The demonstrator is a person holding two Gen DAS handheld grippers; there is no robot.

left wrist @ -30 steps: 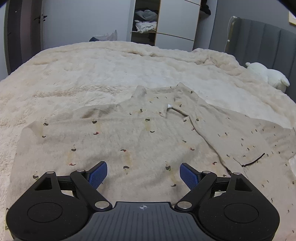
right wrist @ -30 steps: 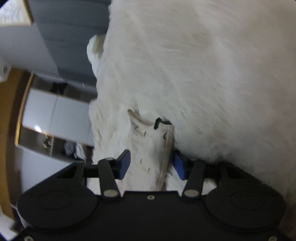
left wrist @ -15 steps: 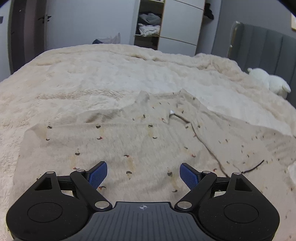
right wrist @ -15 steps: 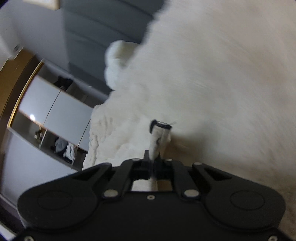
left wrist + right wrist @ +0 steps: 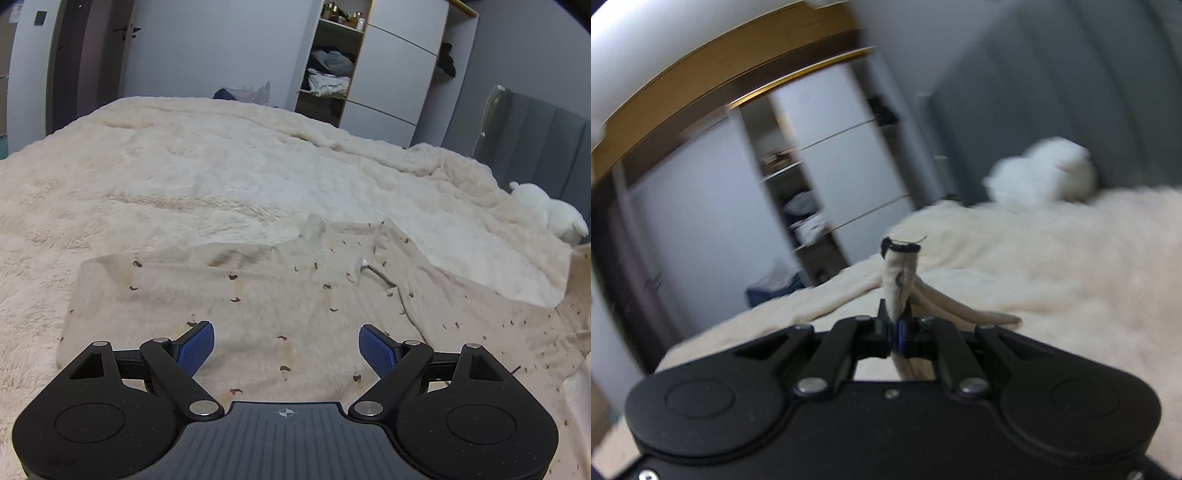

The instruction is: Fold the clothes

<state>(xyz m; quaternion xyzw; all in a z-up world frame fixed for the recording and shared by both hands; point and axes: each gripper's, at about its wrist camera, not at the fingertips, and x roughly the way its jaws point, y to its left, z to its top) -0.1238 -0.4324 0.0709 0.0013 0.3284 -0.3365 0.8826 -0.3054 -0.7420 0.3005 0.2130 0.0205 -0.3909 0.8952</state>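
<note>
One shirt (image 5: pixel 280 310) is all you have on the bed (image 5: pixel 229 177), and the folding has barely begun. It lies mostly flat on the fluffy blanket, collar toward the far side, spread from the near left across to the right. Your left gripper (image 5: pixel 286 347) hovers over the near part of the body with its fingers spread wide and nothing between them. Your right gripper (image 5: pixel 895 328) has its fingers pressed together, pinching a dark-trimmed end of the shirt, probably a sleeve cuff (image 5: pixel 900 269), lifted clear of the blanket. No fold looks finished yet; I judge that carrying this sleeve across the body comes first, then the other side, then folding the length.
</note>
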